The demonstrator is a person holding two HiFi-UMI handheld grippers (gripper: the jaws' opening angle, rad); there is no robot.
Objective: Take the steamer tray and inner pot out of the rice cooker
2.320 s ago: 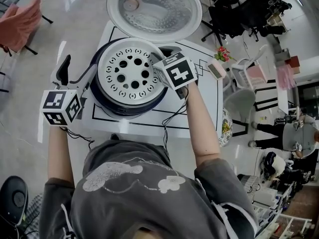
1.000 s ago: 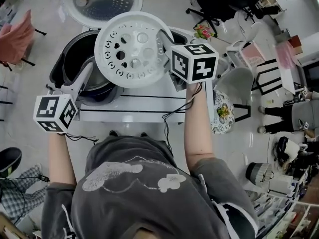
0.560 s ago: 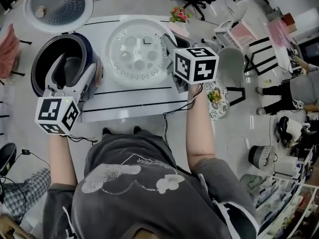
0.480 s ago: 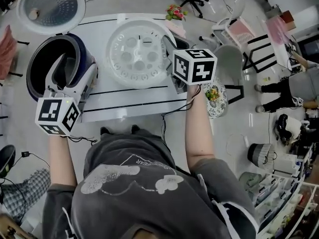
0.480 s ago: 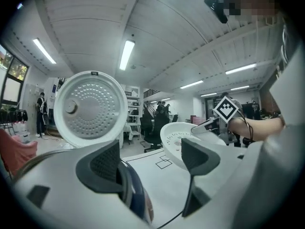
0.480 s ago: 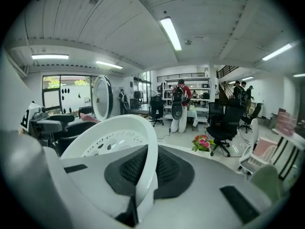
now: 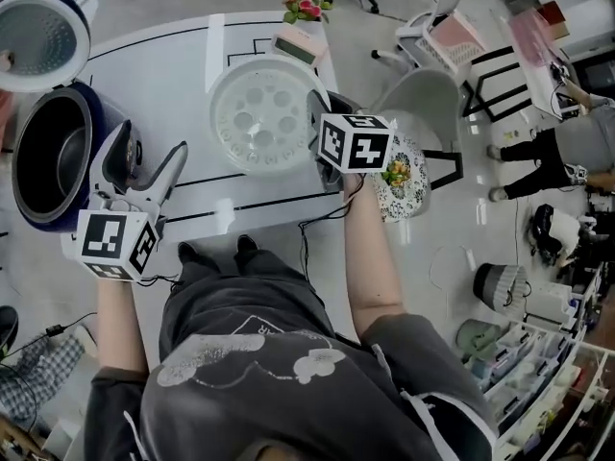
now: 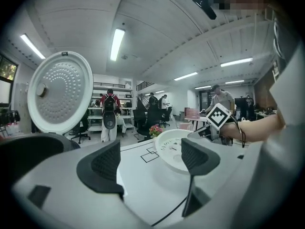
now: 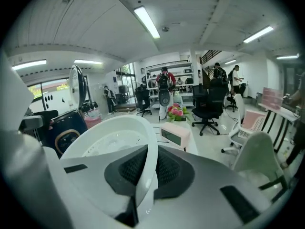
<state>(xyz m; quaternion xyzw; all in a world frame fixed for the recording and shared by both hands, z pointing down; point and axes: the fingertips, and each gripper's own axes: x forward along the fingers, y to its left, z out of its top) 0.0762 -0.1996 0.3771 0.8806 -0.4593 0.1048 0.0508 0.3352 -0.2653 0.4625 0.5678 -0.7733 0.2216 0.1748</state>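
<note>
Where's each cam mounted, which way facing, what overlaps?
Head view: on the person's head, facing steeply down at the table; torso, forearms, left hand-held gripper and right hand-held gripper show.
Left gripper view: on the left hand-held gripper, facing across the table between open jaws; right forearm shows.
Right gripper view: on the right hand-held gripper, facing along jaws shut on the steamer tray rim.
Shared: all three show the steamer tray.

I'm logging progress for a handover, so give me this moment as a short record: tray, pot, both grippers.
steamer tray: out of the rice cooker, low over the table; contact unclear
inner pot: inside the rice cooker, lid open
right gripper: shut on the steamer tray's rim
left gripper: open, empty, beside the rice cooker
remaining: inner pot not yet taken out
</note>
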